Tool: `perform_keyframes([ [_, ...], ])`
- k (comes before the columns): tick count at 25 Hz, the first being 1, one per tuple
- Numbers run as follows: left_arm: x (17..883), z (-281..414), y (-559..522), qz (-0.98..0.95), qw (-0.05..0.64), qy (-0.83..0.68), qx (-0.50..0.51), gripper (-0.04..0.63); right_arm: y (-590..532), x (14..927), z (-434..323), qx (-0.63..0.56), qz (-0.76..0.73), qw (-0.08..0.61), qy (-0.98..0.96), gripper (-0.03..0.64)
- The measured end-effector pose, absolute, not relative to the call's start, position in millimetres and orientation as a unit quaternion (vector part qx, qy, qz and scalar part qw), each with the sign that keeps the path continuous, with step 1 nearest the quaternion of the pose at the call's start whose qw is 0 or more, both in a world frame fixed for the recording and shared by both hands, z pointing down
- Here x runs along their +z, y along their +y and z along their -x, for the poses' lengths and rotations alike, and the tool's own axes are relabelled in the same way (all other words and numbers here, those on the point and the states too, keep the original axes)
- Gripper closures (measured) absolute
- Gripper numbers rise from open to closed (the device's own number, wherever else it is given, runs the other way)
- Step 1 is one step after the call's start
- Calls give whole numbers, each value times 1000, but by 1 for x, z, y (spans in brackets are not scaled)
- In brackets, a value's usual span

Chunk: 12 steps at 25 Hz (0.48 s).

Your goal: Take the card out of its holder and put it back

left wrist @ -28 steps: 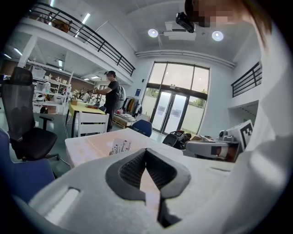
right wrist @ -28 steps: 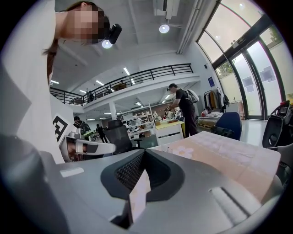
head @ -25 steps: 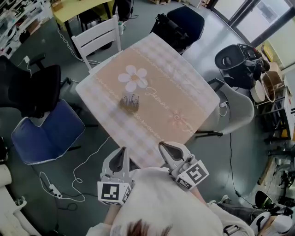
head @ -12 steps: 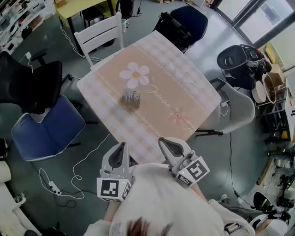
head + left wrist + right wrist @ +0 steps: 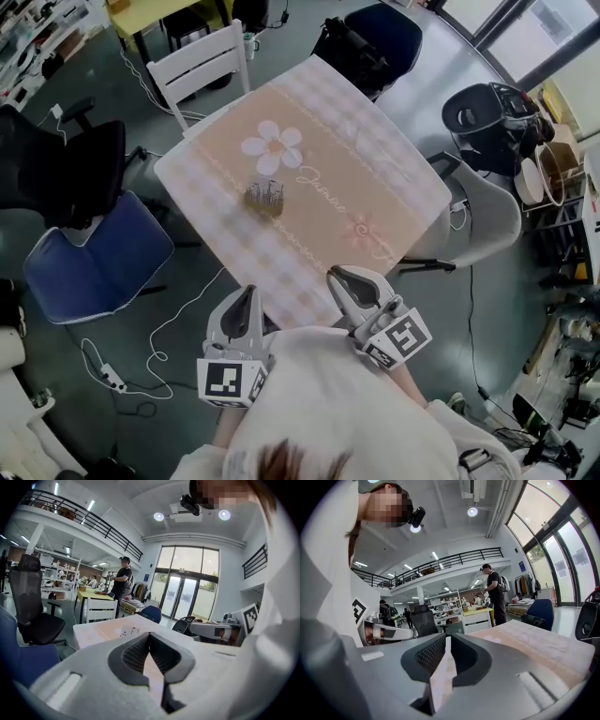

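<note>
Only the right claw [image 5: 336, 275] changed: its jaws have just been opening a crack, with nothing between them. From the head view, both claws are held low by the person's body and point at the table [image 5: 375, 178]. The card holder [image 5: 265, 198] stands far ahead of them. Left claw [image 5: 149, 634] view: tips pressed together, empty, tilted a little down. Right claw view: a thin slit shows between the jaws.

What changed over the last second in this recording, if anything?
The right gripper has just been opening its jaws a crack, with nothing between them. Nothing was taken hold of or let go. Unchanged: both grippers stay at the near edge of the table, the left gripper is shut and empty, and the card holder stands untouched near the middle.
</note>
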State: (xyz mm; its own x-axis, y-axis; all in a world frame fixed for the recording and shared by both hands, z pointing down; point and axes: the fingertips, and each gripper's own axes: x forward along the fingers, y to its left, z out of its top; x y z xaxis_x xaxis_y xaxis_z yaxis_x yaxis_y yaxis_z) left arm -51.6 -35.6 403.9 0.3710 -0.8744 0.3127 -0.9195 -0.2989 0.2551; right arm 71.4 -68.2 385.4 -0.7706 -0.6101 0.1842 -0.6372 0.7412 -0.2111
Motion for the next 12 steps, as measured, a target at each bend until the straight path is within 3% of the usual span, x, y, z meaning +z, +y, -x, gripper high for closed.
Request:
perform_keyframes([
  [2,403,56,-34,-796,201,-569,55,595,-82,388,-74,129,-334,56,-932,554],
  [12,410,79,-17,-739,220,-634,58,595,-163,401,-53,89,-284,79,-952,525],
])
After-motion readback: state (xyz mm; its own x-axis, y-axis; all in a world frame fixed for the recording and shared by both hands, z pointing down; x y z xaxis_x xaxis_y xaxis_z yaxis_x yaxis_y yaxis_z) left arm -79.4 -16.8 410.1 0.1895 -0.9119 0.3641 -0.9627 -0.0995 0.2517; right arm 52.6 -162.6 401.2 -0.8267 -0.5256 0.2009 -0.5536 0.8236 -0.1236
